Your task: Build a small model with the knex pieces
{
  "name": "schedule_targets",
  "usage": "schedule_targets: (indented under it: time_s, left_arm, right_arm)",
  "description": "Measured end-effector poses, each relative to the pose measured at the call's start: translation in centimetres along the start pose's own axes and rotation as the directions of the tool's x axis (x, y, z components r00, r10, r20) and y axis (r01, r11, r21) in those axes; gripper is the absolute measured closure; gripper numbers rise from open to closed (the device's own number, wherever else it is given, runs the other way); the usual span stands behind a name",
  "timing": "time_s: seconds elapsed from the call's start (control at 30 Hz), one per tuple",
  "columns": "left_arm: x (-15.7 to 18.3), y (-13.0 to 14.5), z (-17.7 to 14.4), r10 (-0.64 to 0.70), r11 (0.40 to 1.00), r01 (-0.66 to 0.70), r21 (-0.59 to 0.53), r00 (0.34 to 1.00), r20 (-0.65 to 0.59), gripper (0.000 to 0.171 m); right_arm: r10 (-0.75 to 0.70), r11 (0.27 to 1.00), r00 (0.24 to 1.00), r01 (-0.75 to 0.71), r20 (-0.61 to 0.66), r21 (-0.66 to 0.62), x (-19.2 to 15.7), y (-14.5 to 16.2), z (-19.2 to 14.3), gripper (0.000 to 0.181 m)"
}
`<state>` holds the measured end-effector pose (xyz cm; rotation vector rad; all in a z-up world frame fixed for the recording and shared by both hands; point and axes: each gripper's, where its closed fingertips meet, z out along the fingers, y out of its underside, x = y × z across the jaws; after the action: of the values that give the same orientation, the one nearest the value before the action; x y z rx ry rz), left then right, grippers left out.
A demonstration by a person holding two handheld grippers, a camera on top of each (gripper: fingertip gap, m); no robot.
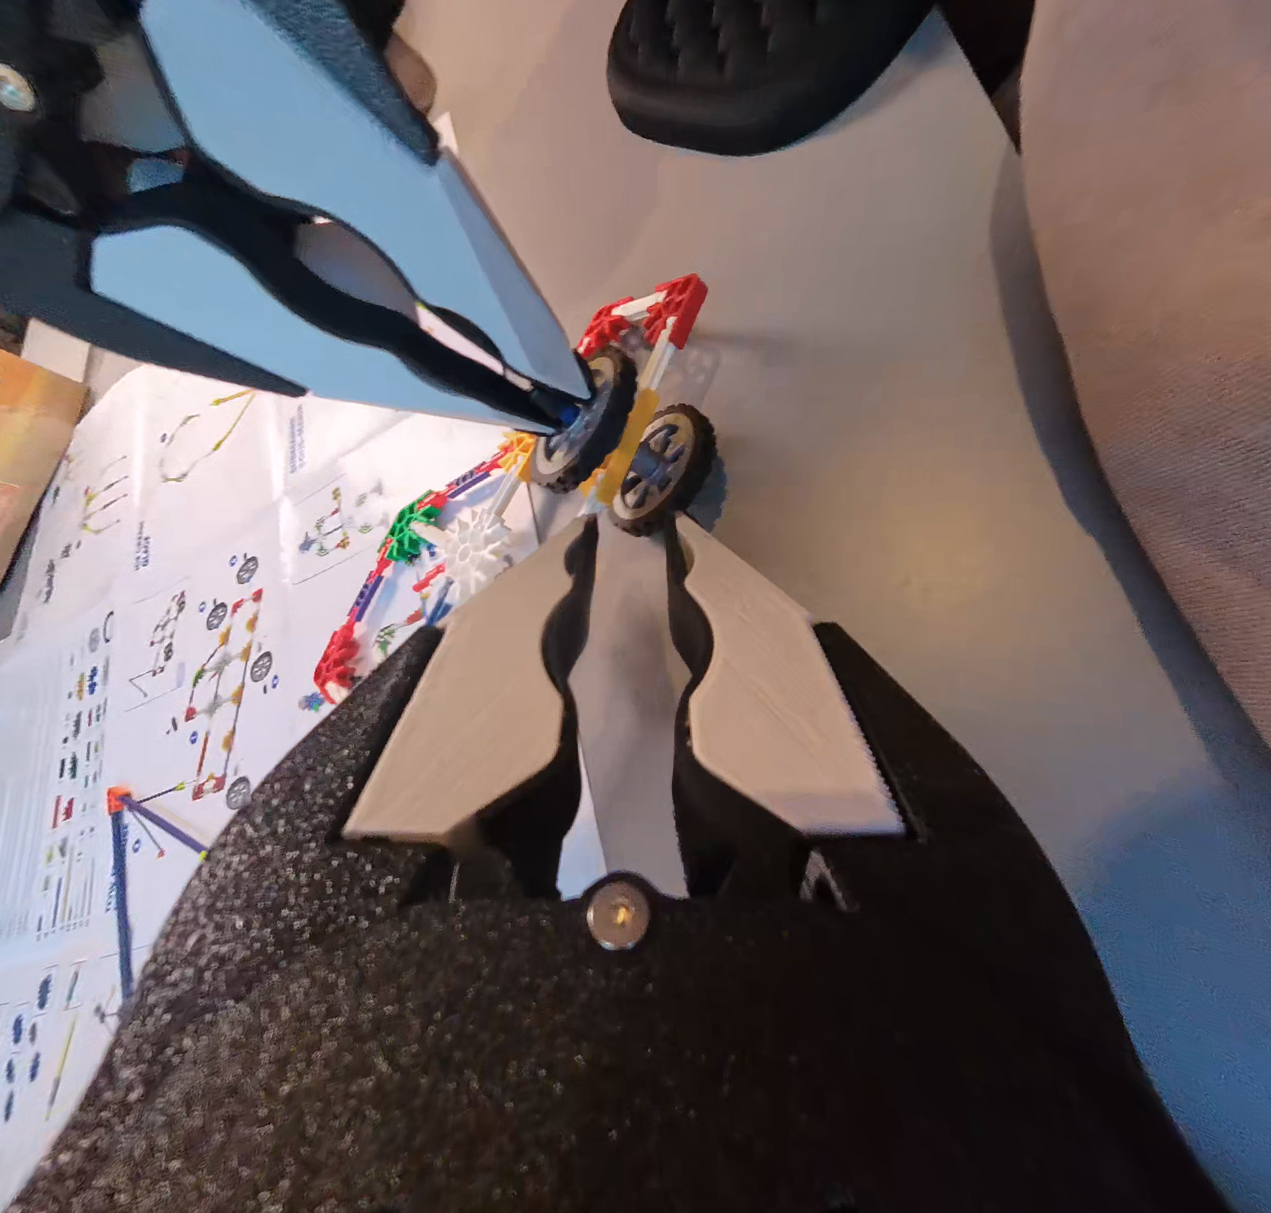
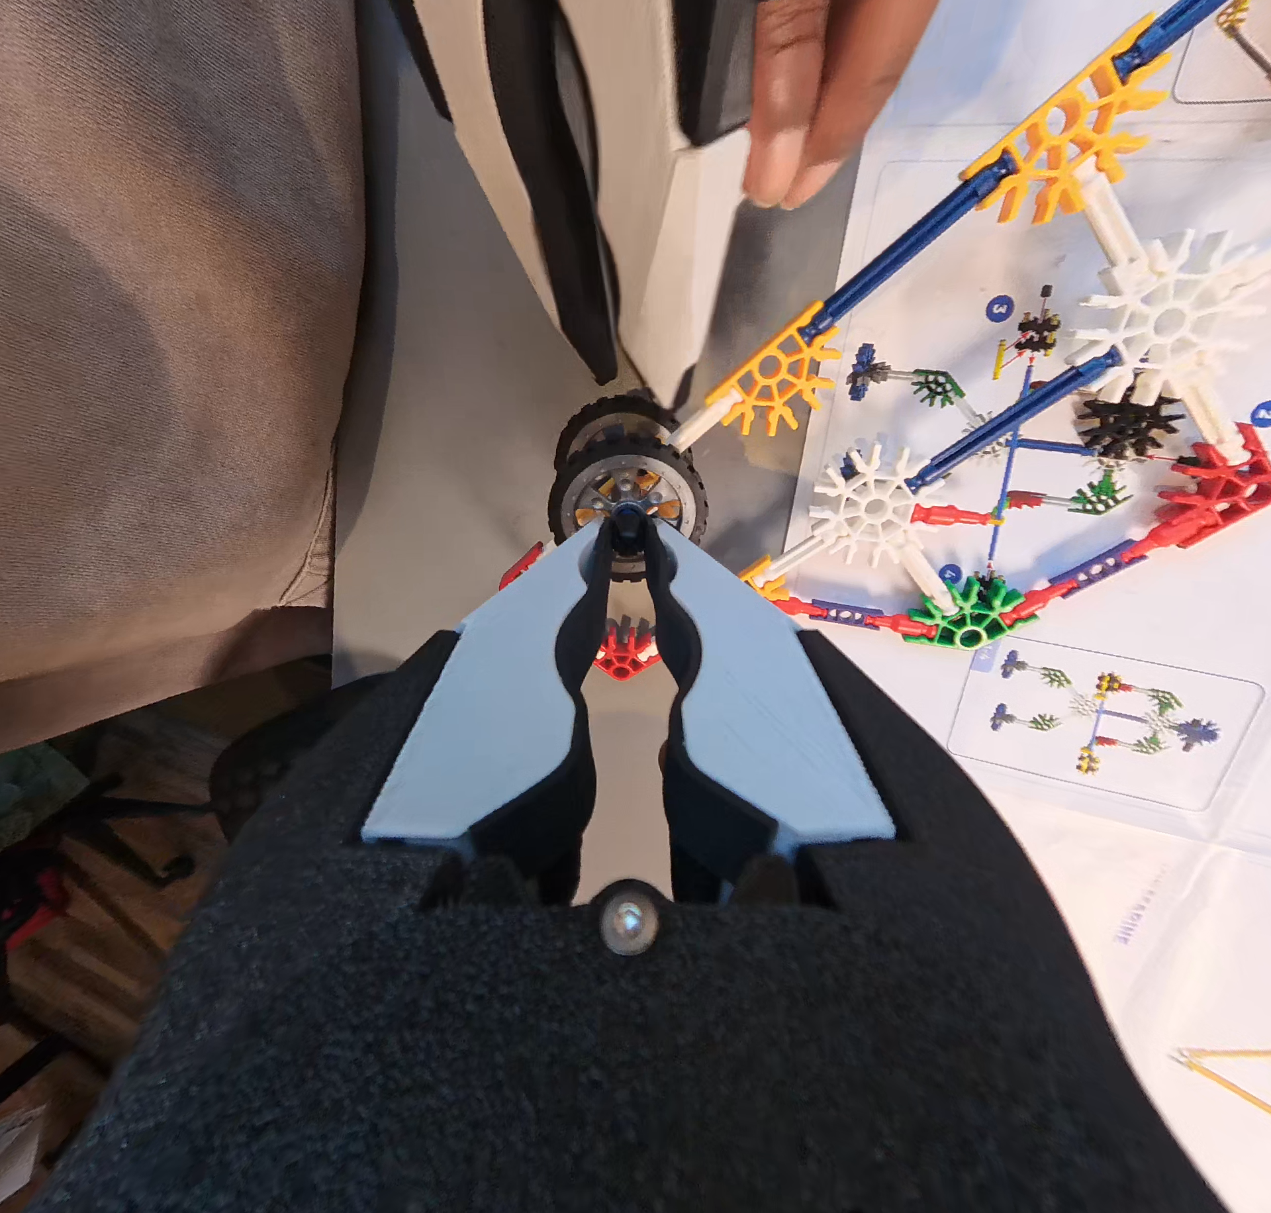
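The right gripper pinches the small blue hub piece at the centre of one wheel of the rod-and-connector model. The left gripper clamps the other wheel, just beside the first; the model's far end rests on the instruction sheet.

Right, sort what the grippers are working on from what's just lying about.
In hand: right gripper shut on hub pin of one wheel; left gripper clamps other wheel; both on toy frame.
Lying about: instruction sheet, black shoe, grey fabric.
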<state>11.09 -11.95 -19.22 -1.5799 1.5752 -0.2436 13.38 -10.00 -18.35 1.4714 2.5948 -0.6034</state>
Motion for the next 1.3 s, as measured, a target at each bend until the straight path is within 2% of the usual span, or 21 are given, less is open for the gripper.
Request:
schedule_targets:
  time_s: [0.1,0.27,0.33,0.7,0.87,1.0,1.17,1.3]
  left_arm:
    - [1.6,-0.5,0.6,-0.031,1.000,0.030,-0.004,0.998,-0.051,0.160]
    - [2.4,-0.9,2.0,-0.036,0.999,0.036,-0.002,0.998,-0.047,0.161]
    - [2.4,-1.0,2.2,0.004,1.000,-0.005,-0.014,1.000,-0.026,0.162]
    - [2.4,-1.0,2.2,0.006,1.000,-0.007,-0.006,1.000,-0.029,0.162]
    - [2.4,-0.8,2.1,-0.005,1.000,0.004,-0.006,1.000,-0.031,0.162]
    - [2.4,-0.8,2.1,0.002,1.000,-0.003,-0.008,1.000,-0.029,0.162]
    - [2.4,-0.7,2.1,0.004,1.000,-0.004,-0.006,1.000,-0.029,0.162]
    - [2.4,-0.7,2.1,0.004,1.000,-0.004,-0.001,1.000,-0.029,0.162]
  right_arm:
    - [0.001,1.000,1.000,-0.001,-0.013,-0.005,0.0,0.0,0.0,0.175]
    - [-0.008,1.000,1.000,0.008,-0.021,-0.002,-0.3,-0.4,0.1,0.175]
    - [-0.017,1.000,1.000,0.017,-0.026,-0.013,-0.3,-0.5,0.2,0.175]
    - [0.003,0.997,1.000,-0.004,-0.010,-0.074,-0.3,-0.5,0.2,0.175]
    - [0.039,0.999,0.999,-0.039,0.028,0.013,-0.5,-0.9,-0.1,0.167]
    - [0.076,0.994,0.997,-0.078,0.028,0.070,0.0,-0.6,-1.2,0.167]
    - [0.078,0.990,0.996,-0.082,0.041,0.116,-0.2,-0.8,-1.5,0.181]
    - [0.060,0.991,0.998,-0.063,0.032,0.114,-0.3,-1.1,-1.5,0.181]
